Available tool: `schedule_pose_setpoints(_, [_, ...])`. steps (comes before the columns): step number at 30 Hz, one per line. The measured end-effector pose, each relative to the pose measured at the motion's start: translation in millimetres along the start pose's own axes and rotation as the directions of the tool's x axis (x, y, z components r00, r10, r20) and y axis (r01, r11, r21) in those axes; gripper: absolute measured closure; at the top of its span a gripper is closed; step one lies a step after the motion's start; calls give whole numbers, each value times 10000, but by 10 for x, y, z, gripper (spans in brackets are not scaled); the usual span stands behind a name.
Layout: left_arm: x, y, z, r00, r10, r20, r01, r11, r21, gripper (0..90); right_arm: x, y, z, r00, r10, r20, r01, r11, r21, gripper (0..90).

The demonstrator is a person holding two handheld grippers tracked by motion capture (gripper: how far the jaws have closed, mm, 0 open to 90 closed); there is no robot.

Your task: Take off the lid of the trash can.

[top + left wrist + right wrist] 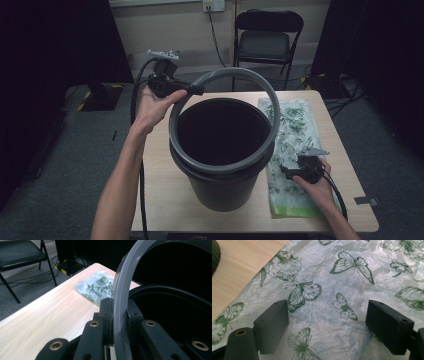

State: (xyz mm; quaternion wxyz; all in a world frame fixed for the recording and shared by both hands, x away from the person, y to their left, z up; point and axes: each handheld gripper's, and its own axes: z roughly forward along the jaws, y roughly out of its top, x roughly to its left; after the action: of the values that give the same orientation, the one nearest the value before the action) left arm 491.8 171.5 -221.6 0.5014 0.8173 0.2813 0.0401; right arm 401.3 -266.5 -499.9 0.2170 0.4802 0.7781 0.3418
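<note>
The left claw is clamping the grey ring, tilted over the black bin at centre frame (right claw gaping above the bag), risking a slip.

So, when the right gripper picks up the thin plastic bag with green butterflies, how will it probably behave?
The plastic bag looks thin and crinkled, so it is probably floppy and will sag. It lies flat on the table, so it is likely very light. Its glossy film may slip between the open right gripper.
</note>
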Motion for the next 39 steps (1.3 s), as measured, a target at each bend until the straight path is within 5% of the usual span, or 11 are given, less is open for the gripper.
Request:
schedule_pose_setpoints(8, [163, -104, -24, 9953, -958, -104, 955, 9951, -245, 787, -1, 1, 1, 10000, -5, 0, 5, 10000, -6, 178])
schedule_pose_setpoints(15, [290, -171, -105, 9843, -1729, -352, 1704, 9834, -628, 787, -1, 1, 2, 10000, 1, 10, -1, 10000, -6, 179])
schedule_pose_setpoints(32, [622, -354, -315, 9381, -3283, -1105, 3150, 9412, -1221, 789, -1, 4, 5, 10000, 20, 35, -20, 10000, -6, 179])
schedule_pose_setpoints(39, [761, -420, -404, 9113, -3896, -1333, 3706, 9171, -1470, 789, -1, 4, 5, 10000, 19, 39, -19, 10000, -7, 179])
